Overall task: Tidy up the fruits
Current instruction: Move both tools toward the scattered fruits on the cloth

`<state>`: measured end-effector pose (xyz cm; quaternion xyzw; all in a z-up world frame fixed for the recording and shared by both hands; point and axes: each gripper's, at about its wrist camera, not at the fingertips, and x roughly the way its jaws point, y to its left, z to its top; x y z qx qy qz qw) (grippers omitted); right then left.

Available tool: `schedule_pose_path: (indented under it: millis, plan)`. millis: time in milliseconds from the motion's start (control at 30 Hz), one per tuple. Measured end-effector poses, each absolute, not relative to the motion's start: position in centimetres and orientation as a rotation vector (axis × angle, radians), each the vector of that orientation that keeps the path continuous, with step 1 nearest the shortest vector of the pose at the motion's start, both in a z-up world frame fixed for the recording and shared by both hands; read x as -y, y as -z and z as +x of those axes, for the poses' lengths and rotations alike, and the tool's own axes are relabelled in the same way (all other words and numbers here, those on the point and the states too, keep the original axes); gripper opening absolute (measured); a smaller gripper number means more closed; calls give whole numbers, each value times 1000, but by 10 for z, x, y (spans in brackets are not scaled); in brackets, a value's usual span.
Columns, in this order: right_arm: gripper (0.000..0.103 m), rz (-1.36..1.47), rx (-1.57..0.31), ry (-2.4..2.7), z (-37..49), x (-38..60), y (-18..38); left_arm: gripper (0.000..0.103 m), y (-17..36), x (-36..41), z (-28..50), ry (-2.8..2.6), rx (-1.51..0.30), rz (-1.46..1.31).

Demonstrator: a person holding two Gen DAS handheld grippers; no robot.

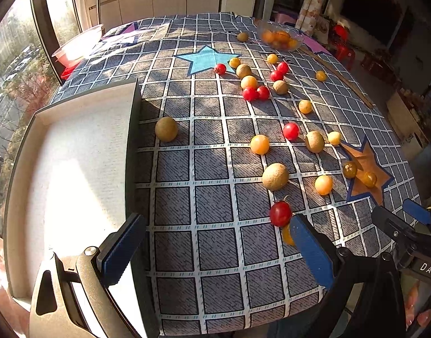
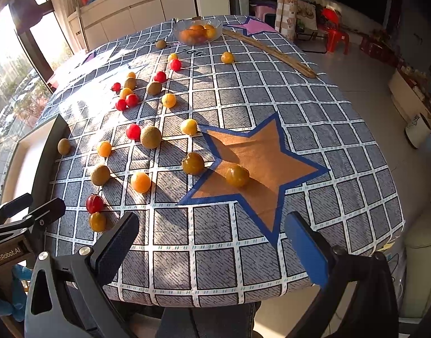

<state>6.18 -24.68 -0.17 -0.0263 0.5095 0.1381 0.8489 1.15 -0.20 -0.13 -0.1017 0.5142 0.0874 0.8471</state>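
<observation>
Several small fruits lie scattered on the checked tablecloth: red cherry tomatoes (image 1: 280, 213), orange ones (image 1: 259, 144) and brown longans (image 1: 275, 176). A white tray (image 1: 74, 152) sits at the table's left edge, with nothing on it. My left gripper (image 1: 215, 250) is open and empty, low over the near cloth, with a red tomato and an orange fruit (image 1: 286, 235) by its right finger. My right gripper (image 2: 212, 248) is open and empty above the near table edge, just short of two dark orange fruits (image 2: 237, 175) on the orange star. The red tomato also shows in the right wrist view (image 2: 94, 203).
A glass bowl (image 2: 198, 32) with orange fruits stands at the far end. A wooden stick (image 2: 269, 52) lies along the far right edge. A pink tub (image 1: 77, 46) sits at the far left. The right gripper shows at the right in the left wrist view (image 1: 404, 219).
</observation>
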Motion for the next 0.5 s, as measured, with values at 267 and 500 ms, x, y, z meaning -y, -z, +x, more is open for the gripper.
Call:
schedule_pose_path:
  millis: [267, 500]
  plan:
    - [103, -46, -1080, -291, 64, 249, 2, 103, 4, 4, 13, -189, -1089, -210]
    - [103, -48, -1094, -281, 66, 254, 8, 103, 7, 5, 18, -198, -1105, -196]
